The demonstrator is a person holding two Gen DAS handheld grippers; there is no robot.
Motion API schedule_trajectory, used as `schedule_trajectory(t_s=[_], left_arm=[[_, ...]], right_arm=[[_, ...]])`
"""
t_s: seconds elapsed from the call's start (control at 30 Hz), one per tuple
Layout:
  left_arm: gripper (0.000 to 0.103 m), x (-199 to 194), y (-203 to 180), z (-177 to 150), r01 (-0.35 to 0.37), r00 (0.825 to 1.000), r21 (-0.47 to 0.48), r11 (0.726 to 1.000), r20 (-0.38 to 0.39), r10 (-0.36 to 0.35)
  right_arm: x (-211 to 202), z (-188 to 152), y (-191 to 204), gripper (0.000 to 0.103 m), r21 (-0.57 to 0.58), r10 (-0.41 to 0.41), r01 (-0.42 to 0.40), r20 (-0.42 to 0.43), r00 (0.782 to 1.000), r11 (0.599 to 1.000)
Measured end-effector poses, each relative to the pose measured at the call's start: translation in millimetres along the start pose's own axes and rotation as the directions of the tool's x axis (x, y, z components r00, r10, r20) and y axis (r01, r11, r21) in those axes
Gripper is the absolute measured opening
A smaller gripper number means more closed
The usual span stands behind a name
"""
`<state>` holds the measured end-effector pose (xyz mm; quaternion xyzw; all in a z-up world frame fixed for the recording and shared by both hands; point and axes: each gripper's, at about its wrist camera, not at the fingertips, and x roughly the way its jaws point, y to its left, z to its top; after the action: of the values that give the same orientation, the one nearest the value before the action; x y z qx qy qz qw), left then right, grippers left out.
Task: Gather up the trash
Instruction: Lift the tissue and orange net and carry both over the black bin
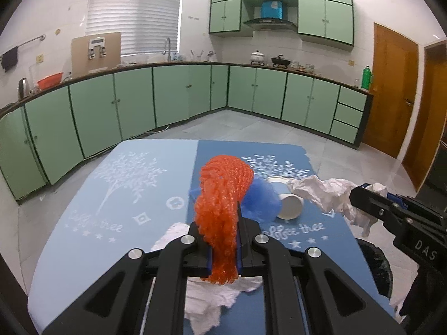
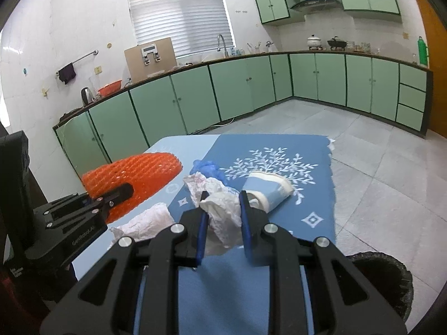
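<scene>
The left tool point(image 1: 223, 240) is clamped on an orange foam net point(image 1: 223, 203), light and springy, lifted above the blue surface point(image 1: 83, 223); the right tool point(image 2: 223, 209) pinches a crumpled white tissue point(image 2: 223, 212), soft and easily torn, so a hold on its bunched middle looks safest. A tipped paper cup point(image 2: 268, 189), seemingly empty, lies at far right, and the black-lined bin point(image 2: 385, 284) near right shows no contents.

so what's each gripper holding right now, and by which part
The left gripper pinches the orange foam mesh sleeve near its lower end. The right gripper grips the crumpled white tissue around its middle.
</scene>
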<state>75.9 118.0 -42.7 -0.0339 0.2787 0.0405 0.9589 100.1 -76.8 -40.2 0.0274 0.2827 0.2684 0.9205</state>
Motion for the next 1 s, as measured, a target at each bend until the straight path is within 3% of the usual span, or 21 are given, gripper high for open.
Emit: schedule_trajectory(t_s=[0.53,1.0], left_arm=[[0.011,-9.4,-74.9,3.3,0.145,0.989,0.097,0.985,0.008,-0.147],[0.011,-2.7,-162.3,-15.6,0.317,0.949,0.197,0.928,-0.058,-0.311]], right_arm=[[-55.1,-7.3,-48.6,0.02,0.042,-0.114,0.112,0.057,0.992,0.993],[-106.7,-40.2,-113.7,0.02,0.134,-0.283,0.274,0.057,0.957,0.952]])
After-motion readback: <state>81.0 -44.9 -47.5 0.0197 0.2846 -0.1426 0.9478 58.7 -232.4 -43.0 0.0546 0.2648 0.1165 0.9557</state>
